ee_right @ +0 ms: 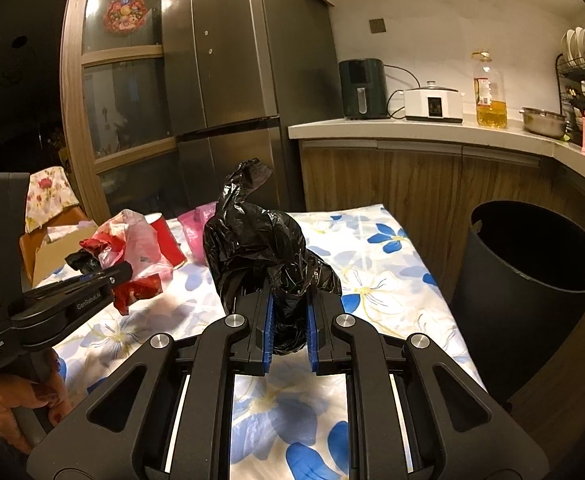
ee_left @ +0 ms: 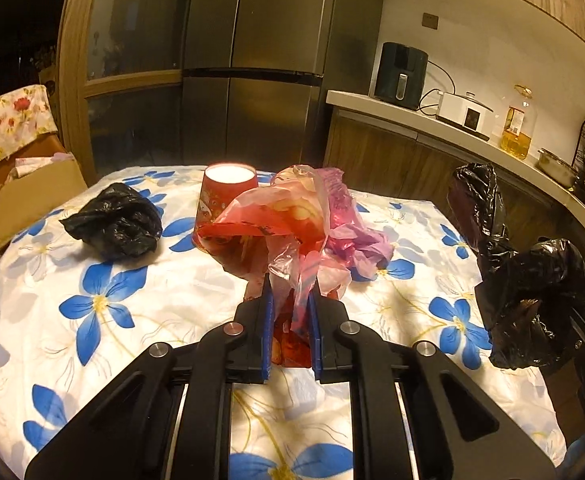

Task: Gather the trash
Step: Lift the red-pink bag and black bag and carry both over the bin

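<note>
My left gripper [ee_left: 290,300] is shut on a crumpled red and pink plastic bag [ee_left: 276,224], lifted just above the flowered tablecloth [ee_left: 92,320]. The same bag [ee_right: 132,256] shows at the left of the right wrist view, in the left gripper [ee_right: 122,270]. My right gripper [ee_right: 288,300] is shut on a crumpled black plastic bag [ee_right: 260,244], held above the cloth; that bag [ee_left: 532,292] hangs at the right edge of the left wrist view. Behind the red bag stands a red paper cup [ee_left: 224,196] upside down, and a purple-pink bag [ee_left: 356,232] lies beside it. Another black bag [ee_left: 116,222] lies on the table's left.
A dark round bin [ee_right: 532,280] stands open on the floor right of the table. A cardboard box [ee_left: 32,200] sits on a chair at the far left. Behind are a fridge [ee_left: 260,60] and a counter [ee_right: 412,132] with appliances, an oil bottle and a dish rack.
</note>
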Motion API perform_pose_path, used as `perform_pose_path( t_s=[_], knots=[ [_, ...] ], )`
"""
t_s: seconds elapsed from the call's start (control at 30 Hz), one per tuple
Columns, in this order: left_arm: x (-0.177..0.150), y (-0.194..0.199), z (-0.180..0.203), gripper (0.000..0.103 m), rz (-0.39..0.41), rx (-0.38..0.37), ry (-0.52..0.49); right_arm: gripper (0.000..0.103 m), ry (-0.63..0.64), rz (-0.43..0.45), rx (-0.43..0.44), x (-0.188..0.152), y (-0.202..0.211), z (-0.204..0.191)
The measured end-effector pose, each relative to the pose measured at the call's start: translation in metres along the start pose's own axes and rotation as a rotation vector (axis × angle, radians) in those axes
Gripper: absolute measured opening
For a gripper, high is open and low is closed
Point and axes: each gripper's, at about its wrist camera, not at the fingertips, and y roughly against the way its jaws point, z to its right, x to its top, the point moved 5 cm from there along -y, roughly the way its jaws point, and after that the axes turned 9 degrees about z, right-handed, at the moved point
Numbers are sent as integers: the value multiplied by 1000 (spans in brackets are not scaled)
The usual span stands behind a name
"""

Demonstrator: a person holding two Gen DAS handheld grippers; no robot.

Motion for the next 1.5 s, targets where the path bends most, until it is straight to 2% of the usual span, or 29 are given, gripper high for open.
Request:
perform_pose_path(
  t_s=[0.4, 0.63, 1.13, 1.5],
  knots=[
    [7, 26, 28, 14, 42, -43, -41, 13, -11, 30, -38, 4, 27, 14],
    [9, 29, 54, 15, 51, -84, -69, 13, -25, 53, -88, 10, 40, 37],
    [23, 27, 166, 15, 85, -267, -175, 13, -45, 136, -269, 44, 60, 127],
    [25, 23, 241, 15, 100, -370, -224, 13, -75, 150, -391, 50, 65, 195]
  ],
)
